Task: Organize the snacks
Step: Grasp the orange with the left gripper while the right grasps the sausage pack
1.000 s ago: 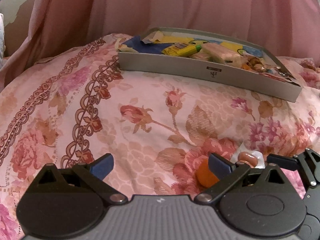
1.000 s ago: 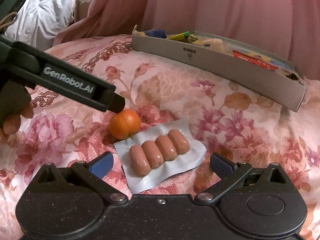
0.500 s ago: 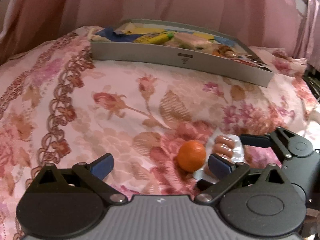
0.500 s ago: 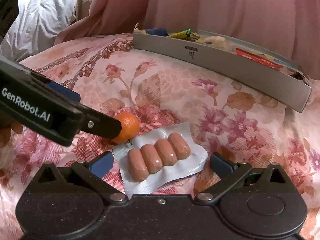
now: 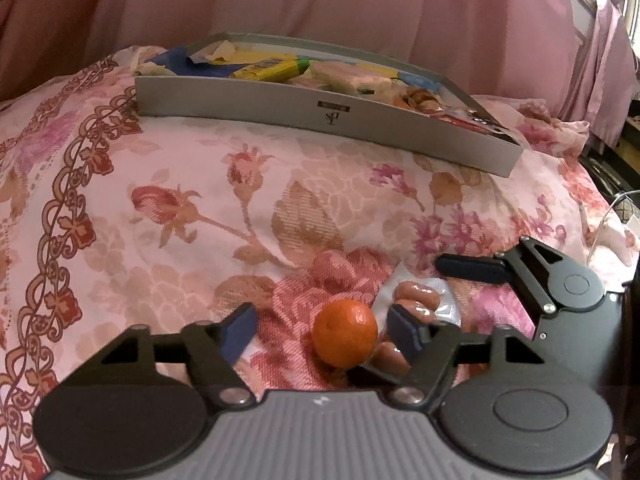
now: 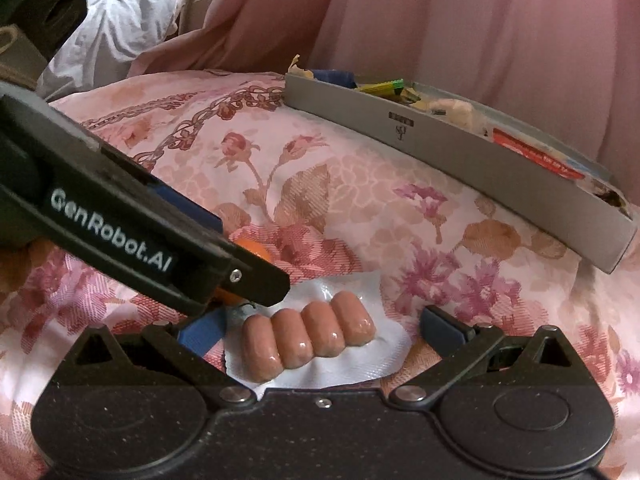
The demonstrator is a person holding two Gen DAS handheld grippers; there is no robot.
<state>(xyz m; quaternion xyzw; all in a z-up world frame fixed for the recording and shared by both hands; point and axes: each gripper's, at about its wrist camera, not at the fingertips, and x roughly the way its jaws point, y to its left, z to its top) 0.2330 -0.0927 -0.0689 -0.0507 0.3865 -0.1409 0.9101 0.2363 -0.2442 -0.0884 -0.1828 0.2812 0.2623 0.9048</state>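
Both grippers low over the floral bedspread [image 5: 168, 184], each lined up on its own item — looks like a split pickup so neither has to wait.

Left gripper [image 5: 322, 330]: jaws spread wide, tangerine [image 5: 345, 332] sits between the pads, closer to the right-hand pad, not touching either afaict. Nothing pinched yet.

Right gripper [image 6: 326, 330]: also spread, straddling the sausage pack [image 6: 308, 338] — four links in a flat white sealed sheet. Pack lies flat, so prob needs the pads down around the bulged links, not the thin edge.

Tangerine and pack are right beside each other, hence the left tool crossing the right cam's view, tips near collision imo.

Grey tray [image 5: 256, 100] at the far side, well apart, already loaded w/ wrappers and bars — presumably the destination.
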